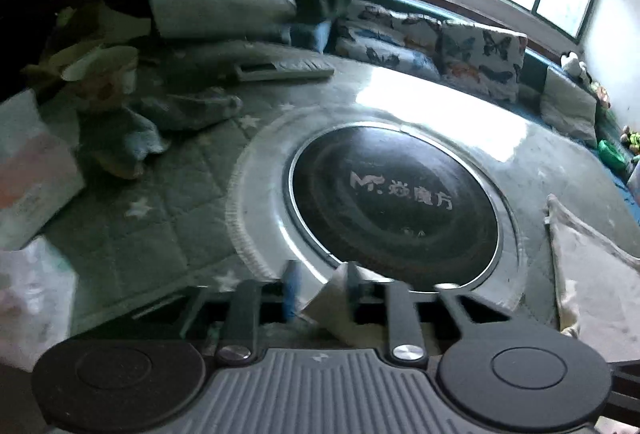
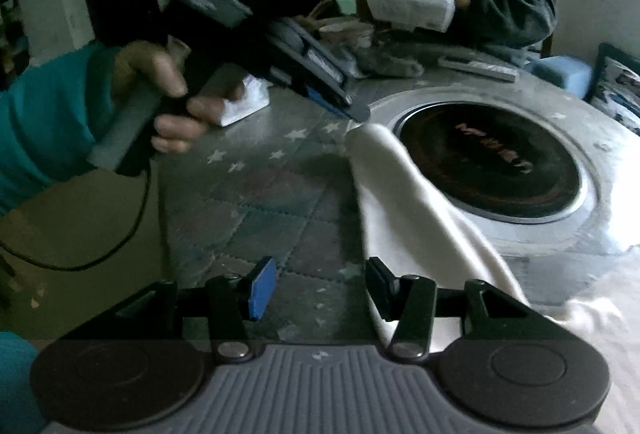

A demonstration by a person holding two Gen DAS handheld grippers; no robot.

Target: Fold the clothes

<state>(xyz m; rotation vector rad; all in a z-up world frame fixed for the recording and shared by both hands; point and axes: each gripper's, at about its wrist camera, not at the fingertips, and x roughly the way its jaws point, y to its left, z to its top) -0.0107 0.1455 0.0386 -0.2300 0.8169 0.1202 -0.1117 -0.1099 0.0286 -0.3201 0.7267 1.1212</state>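
Cream cloth (image 2: 404, 202): a soft, matte garment drawn into a long fold that runs from the near right of the table toward the rim of the round black cooktop (image 2: 492, 166). Its far corner lies just below the tip of the left gripper (image 2: 352, 110), seen from the right wrist; from the left wrist that corner (image 1: 336, 298) sits between the blue-padded fingers (image 1: 291, 290) of the left gripper (image 1: 320, 288), whose jaws stand partly apart and do not visibly press it. The right gripper (image 2: 318, 288) holds its jaws about half apart over bare table cover; the cloth passes just beside and behind its right finger (image 2: 380, 286), not between the pads. The quilted grey table cover (image 2: 248, 210), printed with pale stars, lies open to the left of the fold. A glossy ring frames the cooktop. The far table edge is crowded: a remote control (image 1: 284, 70), crumpled grey cloth (image 1: 188, 110) and a white box (image 1: 28, 170). A hand (image 2: 172, 102) in a teal sleeve (image 2: 44, 114) grips the left tool's handle.
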